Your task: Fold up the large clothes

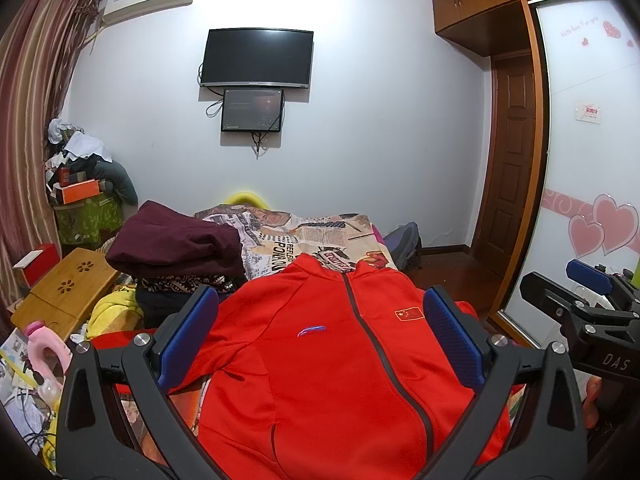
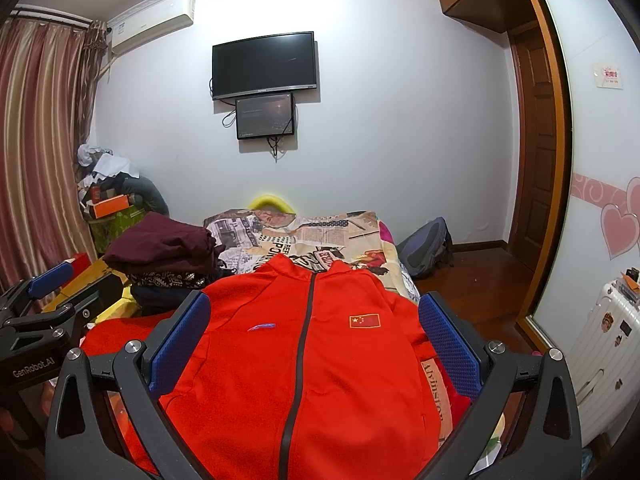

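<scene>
A large red zip jacket (image 1: pixel 320 360) lies face up on the bed, collar at the far end, with a small flag patch and a dark zipper down the middle. It also shows in the right wrist view (image 2: pixel 304 368). My left gripper (image 1: pixel 320 336) is open and empty, held above the jacket's lower half. My right gripper (image 2: pixel 314 340) is open and empty, also above the jacket. Each gripper shows at the edge of the other's view: the right one (image 1: pixel 588 300) and the left one (image 2: pixel 44 300).
A stack of folded dark clothes (image 1: pixel 176 244) sits on the bed's left side. The printed bedsheet (image 1: pixel 312 236) extends beyond the collar. A wooden stool (image 1: pixel 64 292) and clutter stand at left. A backpack (image 2: pixel 428 248) lies on the floor; a suitcase (image 2: pixel 608 344) stands at right.
</scene>
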The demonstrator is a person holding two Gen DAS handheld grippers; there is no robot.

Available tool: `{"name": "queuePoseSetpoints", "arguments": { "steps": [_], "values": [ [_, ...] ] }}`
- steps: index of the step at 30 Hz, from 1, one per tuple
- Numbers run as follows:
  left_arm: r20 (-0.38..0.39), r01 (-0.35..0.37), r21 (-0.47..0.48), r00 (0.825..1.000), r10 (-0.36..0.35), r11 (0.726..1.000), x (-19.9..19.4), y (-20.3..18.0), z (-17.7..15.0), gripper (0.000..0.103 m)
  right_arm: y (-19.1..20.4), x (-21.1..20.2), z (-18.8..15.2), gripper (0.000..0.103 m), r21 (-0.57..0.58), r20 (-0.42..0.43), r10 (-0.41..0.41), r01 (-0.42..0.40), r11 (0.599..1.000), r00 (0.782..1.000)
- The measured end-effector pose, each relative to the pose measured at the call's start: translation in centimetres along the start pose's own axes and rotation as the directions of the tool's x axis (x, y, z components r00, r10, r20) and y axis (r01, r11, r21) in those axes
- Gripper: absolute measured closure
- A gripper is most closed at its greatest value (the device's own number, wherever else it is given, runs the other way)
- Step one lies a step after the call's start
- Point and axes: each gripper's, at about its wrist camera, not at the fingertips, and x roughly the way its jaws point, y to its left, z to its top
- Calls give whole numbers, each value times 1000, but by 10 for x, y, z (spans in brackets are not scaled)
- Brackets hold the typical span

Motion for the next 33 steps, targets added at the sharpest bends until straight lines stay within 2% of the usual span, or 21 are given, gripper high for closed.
{"name": "queuePoseSetpoints", "arguments": {
  "steps": [26, 33],
  "values": [
    [-7, -19, -24, 1000, 19, 1000, 11, 10, 0, 0, 2, 8, -4, 0, -2, -21, -6, 6, 1000, 1000],
    [-7, -97, -62, 995, 97, 993, 31, 43, 2, 0, -1, 27, -1, 0, 0, -57, -20, 20, 1000, 998]
  ]
}}
